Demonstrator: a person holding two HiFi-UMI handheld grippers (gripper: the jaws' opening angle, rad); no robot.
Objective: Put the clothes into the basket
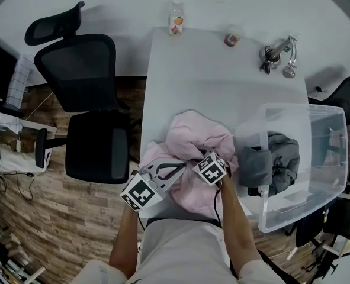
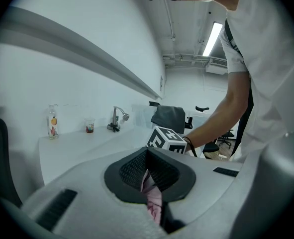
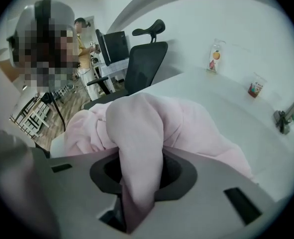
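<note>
- Head view: a pink garment (image 1: 189, 149) is seen bunched at the near edge of the white table (image 1: 210, 70), just left of the clear basket (image 1: 326, 126). Grey clothes (image 1: 278, 161) are already lodged inside the basket, so part of the task is judged done. The left gripper (image 1: 176, 170) and the right gripper (image 1: 221, 169) are both set into the near side of the pink heap.
- Left gripper view: the jaws are closed on a thin pinch of the pink garment. The right gripper's marker cube is seen just beyond them.
- Right gripper view: a thick fold of the pink garment is clamped between the jaws, and the rest is spread on the table beyond. The garment is not yet lifted. What is judged to be left is for it to be carried right and let down into the basket.
</note>
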